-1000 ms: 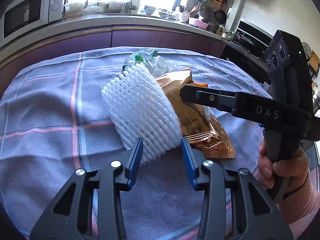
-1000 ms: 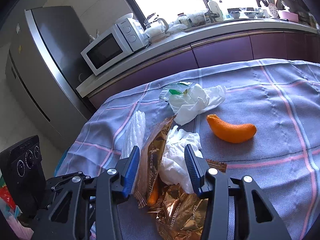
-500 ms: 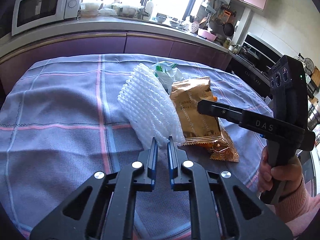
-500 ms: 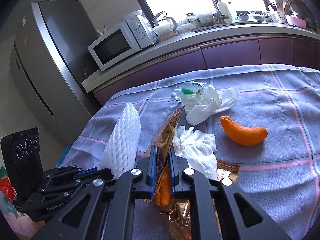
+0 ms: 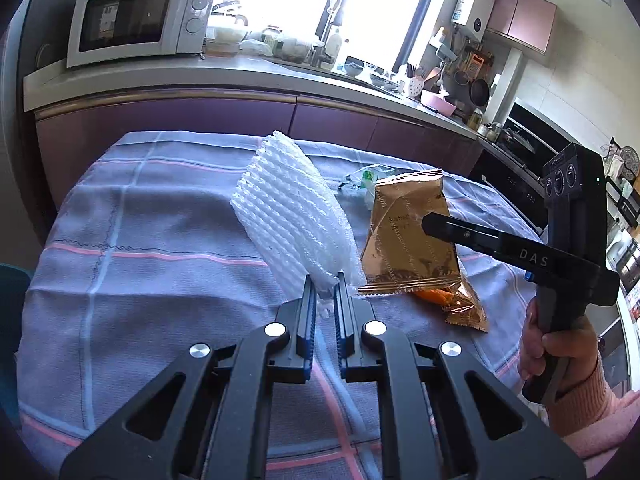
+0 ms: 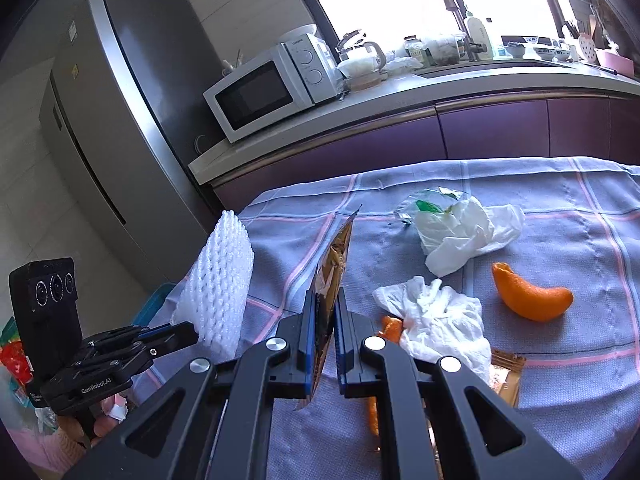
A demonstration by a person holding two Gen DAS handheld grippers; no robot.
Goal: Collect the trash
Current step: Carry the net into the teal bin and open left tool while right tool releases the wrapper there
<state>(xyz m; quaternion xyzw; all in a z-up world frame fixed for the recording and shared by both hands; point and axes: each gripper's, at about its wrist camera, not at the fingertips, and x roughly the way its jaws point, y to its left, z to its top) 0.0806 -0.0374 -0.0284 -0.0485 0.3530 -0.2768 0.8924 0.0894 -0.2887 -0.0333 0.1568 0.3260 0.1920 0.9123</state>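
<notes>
My left tongs [image 5: 324,286] are clenched on the bottom edge of the white foam fruit net [image 5: 294,216], which rises from the tips toward 11 o'clock, long axis tilted, clear of the checked cloth. My right tongs [image 6: 325,308] are clenched on the gold snack wrapper [image 6: 334,268], edge-on and upright toward 12 o'clock. Both jaws have just closed on their pieces. The two catches hang close side by side, net to the left. From my right tongs, loose trash lies on the counter [image 6: 560,380]: a crumpled tissue [image 6: 440,320] at 2 o'clock, an orange peel [image 6: 528,292] beyond it, a second tissue wad [image 6: 464,232] farther off at 1 o'clock. Nothing blocks lifting either piece away.
</notes>
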